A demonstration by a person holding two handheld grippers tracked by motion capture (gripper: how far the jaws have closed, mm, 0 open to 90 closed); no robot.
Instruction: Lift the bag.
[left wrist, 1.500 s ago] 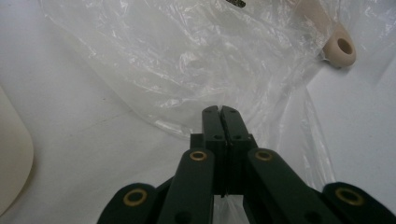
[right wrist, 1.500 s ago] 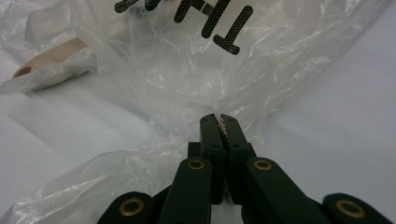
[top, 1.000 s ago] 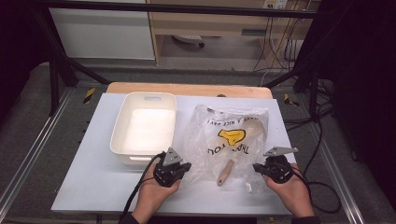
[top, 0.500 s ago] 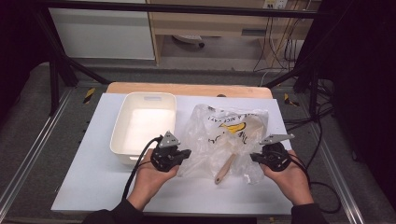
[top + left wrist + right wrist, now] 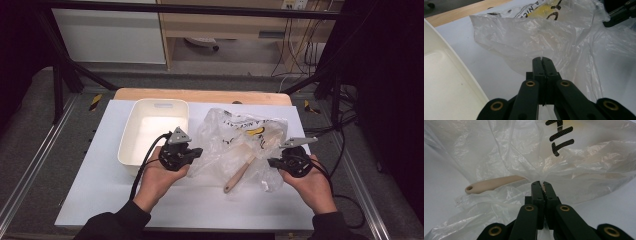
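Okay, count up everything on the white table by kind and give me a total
Plastic bag: 1
Wooden utensil: 1
White tub: 1
Hand-held gripper: 2, left hand-held gripper and right hand-held gripper
Total: 5

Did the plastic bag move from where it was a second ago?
Yes. The plastic bag, pinched by both grippers, has lifted: its near edge now sits higher against the white tub beside it, with the wooden handle sticking out.

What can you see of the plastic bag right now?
The bag is thin, clear, crinkled plastic with black lettering and a yellow print. It lies spread on the white table, right of the tub. The left tongs and right tongs are each shut on a pinch of its film at opposite edges. A wooden spatula sits partly inside, its handle poking out toward the person.
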